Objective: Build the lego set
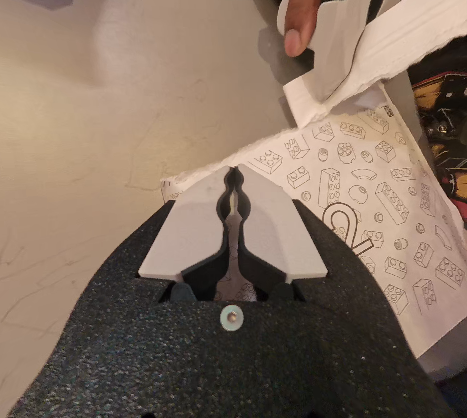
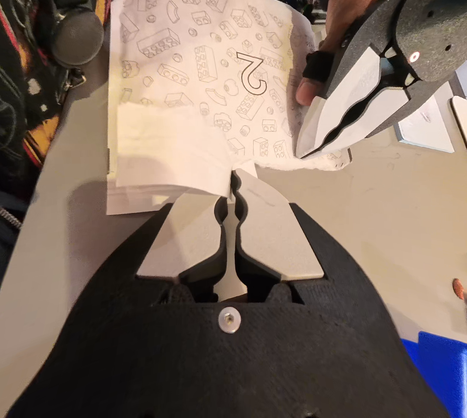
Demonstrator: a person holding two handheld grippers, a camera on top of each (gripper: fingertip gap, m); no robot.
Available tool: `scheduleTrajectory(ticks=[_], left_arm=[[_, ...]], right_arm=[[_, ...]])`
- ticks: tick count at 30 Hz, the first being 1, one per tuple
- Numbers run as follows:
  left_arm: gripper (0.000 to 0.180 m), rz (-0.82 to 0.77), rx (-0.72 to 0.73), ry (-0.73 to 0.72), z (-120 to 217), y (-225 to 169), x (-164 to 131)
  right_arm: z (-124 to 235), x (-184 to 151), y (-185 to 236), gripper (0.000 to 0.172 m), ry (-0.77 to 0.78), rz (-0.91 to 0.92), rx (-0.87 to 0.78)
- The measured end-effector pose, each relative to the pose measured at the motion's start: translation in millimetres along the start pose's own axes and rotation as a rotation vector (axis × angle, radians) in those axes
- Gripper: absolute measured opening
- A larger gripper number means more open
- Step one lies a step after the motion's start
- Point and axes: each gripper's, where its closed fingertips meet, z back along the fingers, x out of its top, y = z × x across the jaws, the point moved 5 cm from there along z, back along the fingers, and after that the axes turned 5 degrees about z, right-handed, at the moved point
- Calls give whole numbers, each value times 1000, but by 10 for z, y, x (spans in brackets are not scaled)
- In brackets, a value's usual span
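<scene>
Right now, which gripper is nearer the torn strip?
Right. The right gripper pinches the strip; the left gripper pinches the printed paper's torn edge, beside it.

Both handheld tools share one build: a broad, rough-grained black plastic body, the left gripper (image 1: 233,168) and the right gripper (image 2: 233,173) each carrying two pale grey wedge-shaped fingers (image 1: 194,228) lined with wavy black rubber pads (image 2: 241,206). A silver washer and hex screw (image 1: 231,317) sits centred on each body. A black strap (image 2: 319,63) wraps one finger of the person's hand (image 2: 353,1).
</scene>
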Motion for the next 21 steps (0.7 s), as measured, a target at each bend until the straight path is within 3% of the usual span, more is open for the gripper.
scheduleTrajectory(ticks=[21], left_arm=[[1,-22,-34,-36,-58,-45,40]], right_arm=[[82,48,232,0,18,-3,-24]])
